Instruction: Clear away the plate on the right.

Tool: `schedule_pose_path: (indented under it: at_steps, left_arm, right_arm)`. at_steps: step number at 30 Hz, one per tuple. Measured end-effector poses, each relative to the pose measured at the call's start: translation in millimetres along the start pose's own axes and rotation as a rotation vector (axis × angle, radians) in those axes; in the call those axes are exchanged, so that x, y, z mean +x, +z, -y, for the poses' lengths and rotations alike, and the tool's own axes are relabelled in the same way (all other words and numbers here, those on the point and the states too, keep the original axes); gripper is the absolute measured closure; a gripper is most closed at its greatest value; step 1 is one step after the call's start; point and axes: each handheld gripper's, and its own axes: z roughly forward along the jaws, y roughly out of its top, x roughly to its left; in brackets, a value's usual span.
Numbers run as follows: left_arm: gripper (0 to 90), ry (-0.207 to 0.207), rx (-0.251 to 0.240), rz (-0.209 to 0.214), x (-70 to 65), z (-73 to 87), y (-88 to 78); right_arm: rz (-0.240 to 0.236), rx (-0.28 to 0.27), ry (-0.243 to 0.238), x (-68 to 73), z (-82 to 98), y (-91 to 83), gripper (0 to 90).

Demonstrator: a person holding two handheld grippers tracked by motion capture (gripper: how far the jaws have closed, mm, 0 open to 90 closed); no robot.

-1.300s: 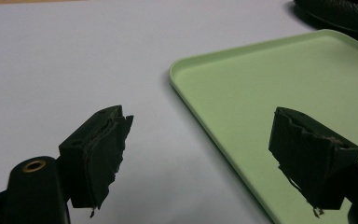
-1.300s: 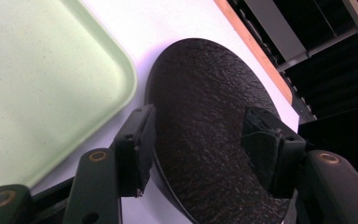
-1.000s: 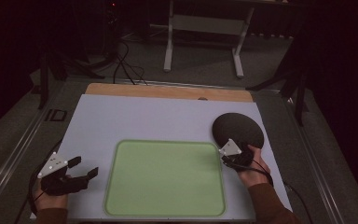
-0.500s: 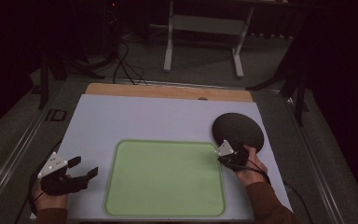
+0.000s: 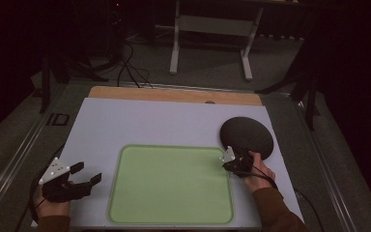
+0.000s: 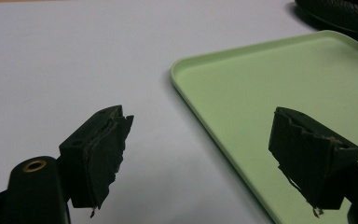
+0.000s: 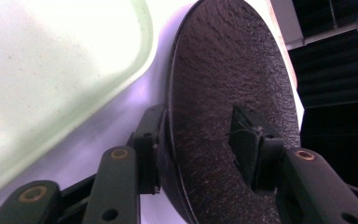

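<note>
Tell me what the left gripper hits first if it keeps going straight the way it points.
Most likely the green tray: the left gripper, open, points at its near-left rim, which runs between the jaws' line. The black disc lies beyond, at the tray's far corner. Depth is unclear.

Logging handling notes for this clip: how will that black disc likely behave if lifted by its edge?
The disc looks thin and flat with a pebbled surface, so it probably grips well and won't roll. The right hand-held gripper has one jaw at its rim and one over its top face; an edge hold may let it sag if it is rubbery. It seems light.
</note>
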Motion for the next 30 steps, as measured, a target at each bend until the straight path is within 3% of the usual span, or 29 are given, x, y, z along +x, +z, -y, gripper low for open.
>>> schedule_pose_path:
  at_steps: [10,21,26,28,30]
  left_arm:
    - [18.8,-0.002,0.000,0.000,0.2,0.1,-0.1]
    - [18.8,-0.002,0.000,0.002,0.3,0.1,-0.2]
    - [18.8,-0.003,-0.001,0.002,0.2,0.1,-0.2]
    - [18.8,-0.003,-0.001,0.002,0.2,0.1,-0.3]
    - [18.8,-0.003,-0.001,0.002,0.2,0.1,-0.4]
  right_arm:
    - [0.023,0.035,-0.045,5.0,-0.9,8.9,63.6]
    - [0.053,0.057,-0.096,8.0,-2.2,14.1,64.0]
    - [0.050,0.059,-0.098,7.5,-2.7,14.7,64.1]
    - [0.024,0.068,-0.110,7.6,-3.9,15.4,73.3]
    - [0.019,0.071,-0.115,8.2,-4.2,15.7,74.1]
